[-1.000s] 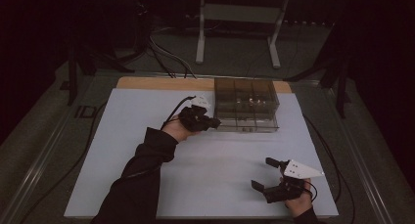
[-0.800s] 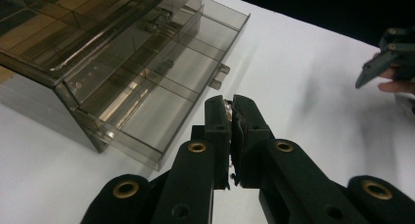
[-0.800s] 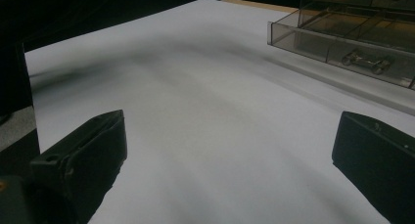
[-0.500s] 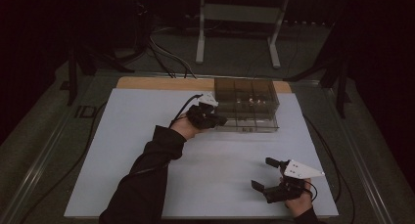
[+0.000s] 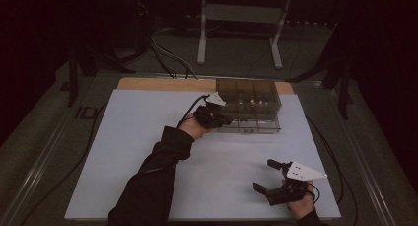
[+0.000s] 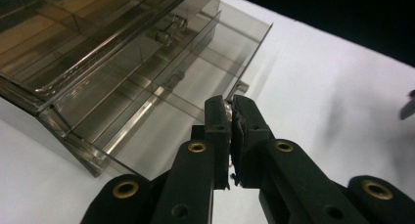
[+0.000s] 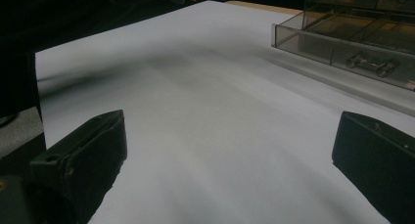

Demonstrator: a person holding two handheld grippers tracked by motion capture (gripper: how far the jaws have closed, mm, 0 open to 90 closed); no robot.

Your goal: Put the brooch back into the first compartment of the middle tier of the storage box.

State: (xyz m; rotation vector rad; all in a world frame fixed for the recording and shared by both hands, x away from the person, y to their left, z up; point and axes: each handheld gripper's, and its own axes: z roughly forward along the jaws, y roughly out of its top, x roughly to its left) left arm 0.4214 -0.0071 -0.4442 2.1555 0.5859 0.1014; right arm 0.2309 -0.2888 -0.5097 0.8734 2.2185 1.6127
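The left gripper (image 6: 231,117) has its jaws clenched together with nothing between them, its tips right at the front edge of the smoky clear plastic drawer box (image 5: 251,107) at the far side of the white table (image 5: 148,152). The right gripper (image 5: 268,179) rests near the table's front edge, jaws spread wide and empty. No readable writing on the box.

This looks like a dim lab or recording studio rather than a home. A wide desk (image 5: 148,152) covered by a plain white sheet stands on a grey floor, ringed by black curtains. Loose black cables (image 5: 167,58) trail over the floor beyond the desk, beside a white metal stand (image 5: 236,28). Just ahead of the shut left jaws sits a smoky transparent plastic compartment box (image 6: 112,62), the only furnishing.
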